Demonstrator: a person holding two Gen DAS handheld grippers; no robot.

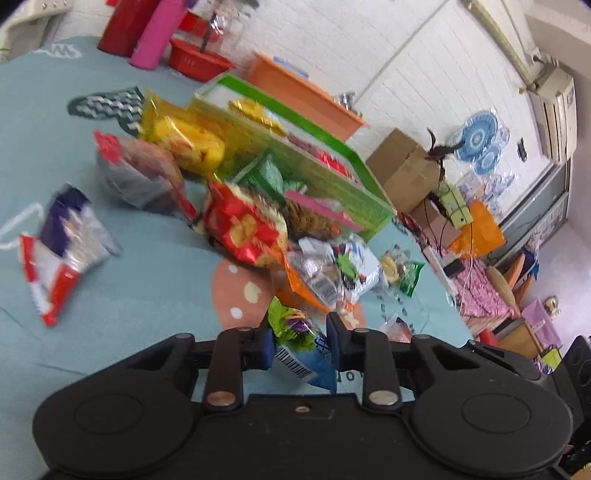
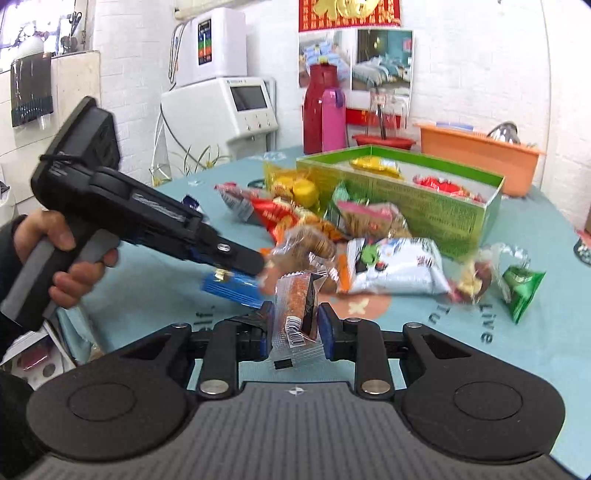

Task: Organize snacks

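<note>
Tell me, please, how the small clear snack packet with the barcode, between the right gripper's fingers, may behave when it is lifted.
The clear snack packet probably weighs little for its size. Its thin film looks slippery, so it might slide in the right gripper. The flat sealed end hanging below seems floppy, while the orange bar inside likely keeps the middle fairly stiff.

Motion blur smears the loose snack packets (image 1: pixel 243 229) on the bench (image 1: pixel 147 273), so their print is unreadable. The green box (image 2: pixel 424 206) hides most of its contents behind its near wall. The red poster (image 2: pixel 349 13) is cut off by the top edge.
</note>
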